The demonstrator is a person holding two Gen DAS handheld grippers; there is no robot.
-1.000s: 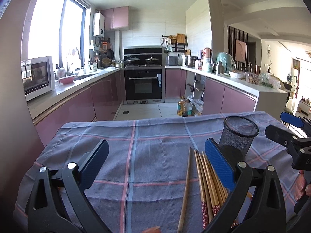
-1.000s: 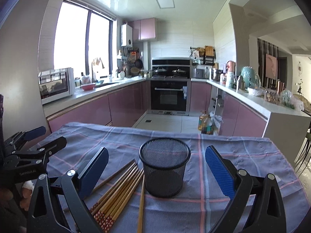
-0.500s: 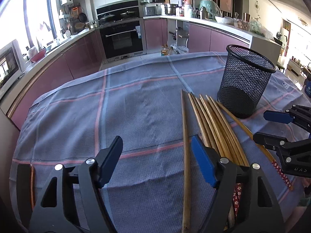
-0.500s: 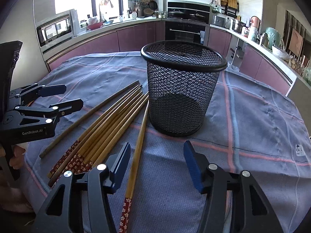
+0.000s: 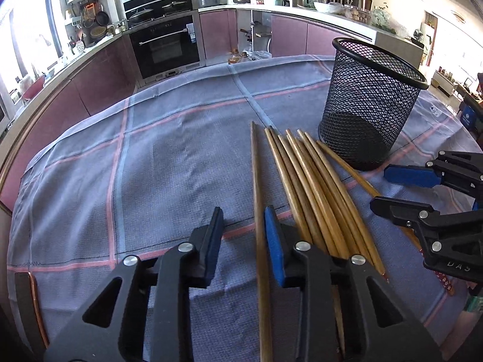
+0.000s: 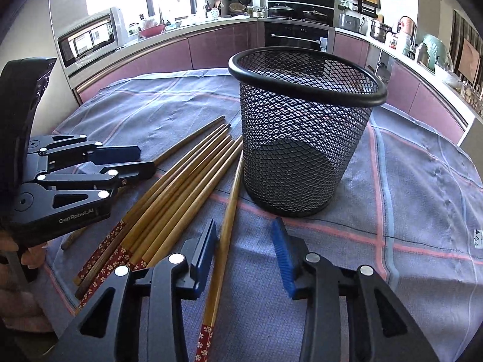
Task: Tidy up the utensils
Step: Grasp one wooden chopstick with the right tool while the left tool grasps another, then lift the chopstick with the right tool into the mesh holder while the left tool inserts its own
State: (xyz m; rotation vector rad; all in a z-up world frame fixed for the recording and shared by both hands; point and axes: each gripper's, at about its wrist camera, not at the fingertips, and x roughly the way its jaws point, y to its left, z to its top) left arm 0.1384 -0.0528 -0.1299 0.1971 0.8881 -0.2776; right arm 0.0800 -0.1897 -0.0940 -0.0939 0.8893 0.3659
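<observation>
Home kitchen, oven, pink cabinets, microwave

Black hand-held gripper, blue pads, silver rivets

Smooth tan wooden chopsticks are lying on rough blue-grey woven cloth beside a matt black wire-mesh metal cup.

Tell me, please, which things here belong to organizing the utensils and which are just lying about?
Part of the job: chopsticks, mesh cup, left gripper, right gripper.
Just lying about: plaid tablecloth, microwave, oven, pots.
</observation>
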